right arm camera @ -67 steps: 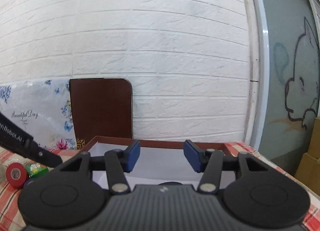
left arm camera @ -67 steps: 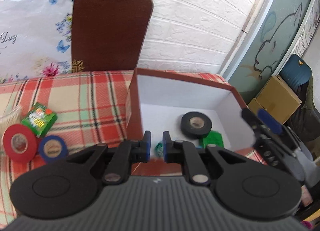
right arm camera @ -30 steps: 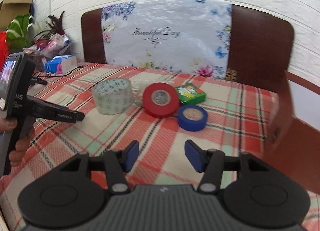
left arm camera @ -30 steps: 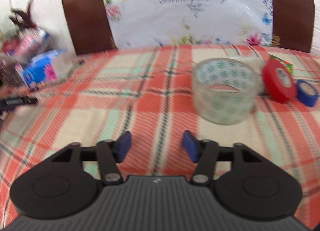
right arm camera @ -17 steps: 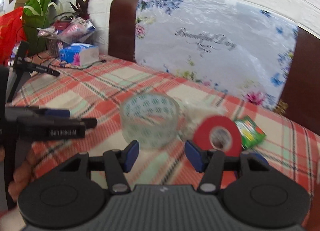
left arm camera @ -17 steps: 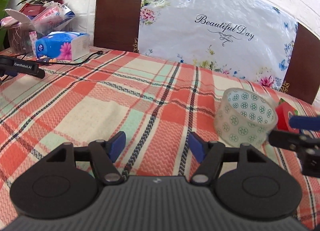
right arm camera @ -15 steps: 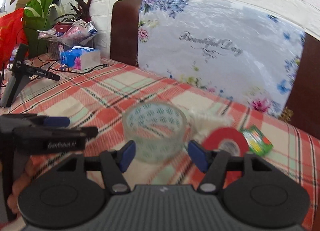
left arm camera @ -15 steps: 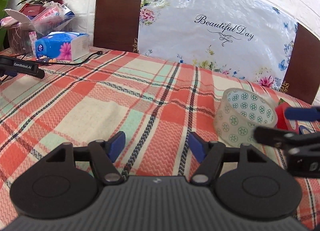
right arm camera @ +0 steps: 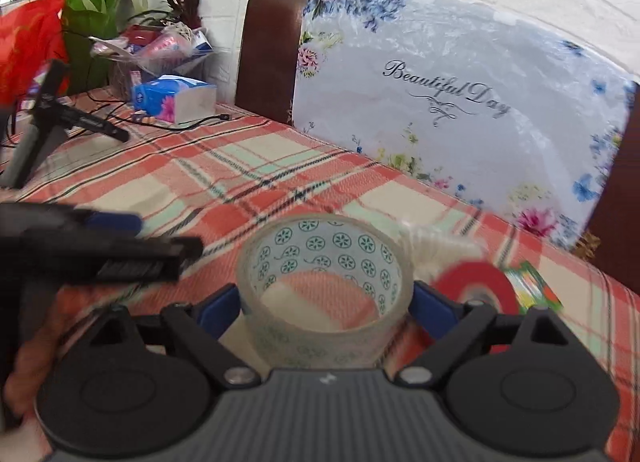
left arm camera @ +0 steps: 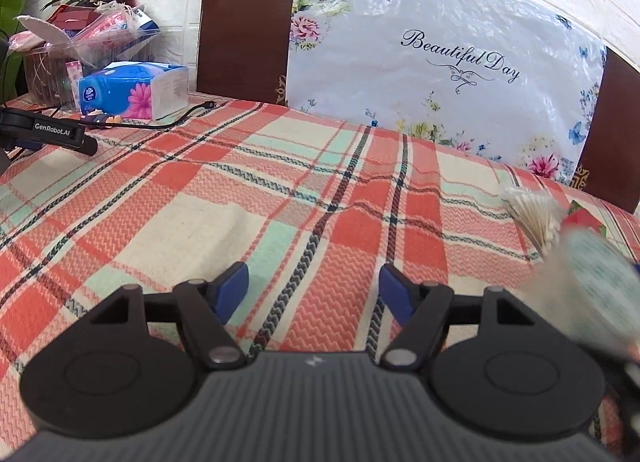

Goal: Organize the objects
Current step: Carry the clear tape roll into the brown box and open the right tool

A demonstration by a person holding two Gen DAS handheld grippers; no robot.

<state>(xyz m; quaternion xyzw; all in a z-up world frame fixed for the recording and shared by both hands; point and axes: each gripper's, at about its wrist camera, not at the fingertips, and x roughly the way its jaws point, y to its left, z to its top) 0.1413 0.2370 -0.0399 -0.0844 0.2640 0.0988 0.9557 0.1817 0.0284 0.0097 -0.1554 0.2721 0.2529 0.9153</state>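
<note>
Right gripper (right arm camera: 325,312): blue pads sit on either side of the clear tape roll (right arm camera: 325,286), one at each outer wall. Roll stands on its flat edge on the plaid tablecloth (right arm camera: 248,166), hollow core facing up. Pads look to be touching the roll's sides; I cannot tell whether they press firmly or merely bracket it.

Left gripper (left arm camera: 313,292): fingers spread wide, nothing between them, hovering over bare cloth to the left of the roll. In its view the roll is only a blurred shape at the right edge.

Close behind the roll: red tape roll (right arm camera: 474,286) just to the right, a bundle of cotton swabs (right arm camera: 436,248) behind, green packet (right arm camera: 534,288) further right.

Risks, as I judge them:
- Roll wall is thin and slick. Too hard a squeeze may ovalise it; too light and it slides out on the lift.
- Grip sits low on the wall, so the roll may tilt forward when raised.
- Right-hand pad is close to the red roll; any sideways sweep could knock it, or drag the swabs.
- Cloth is slightly wrinkled; a pad catching it would pull the neighbours along.
- Left gripper is near; crossing paths could cause a bump.
</note>
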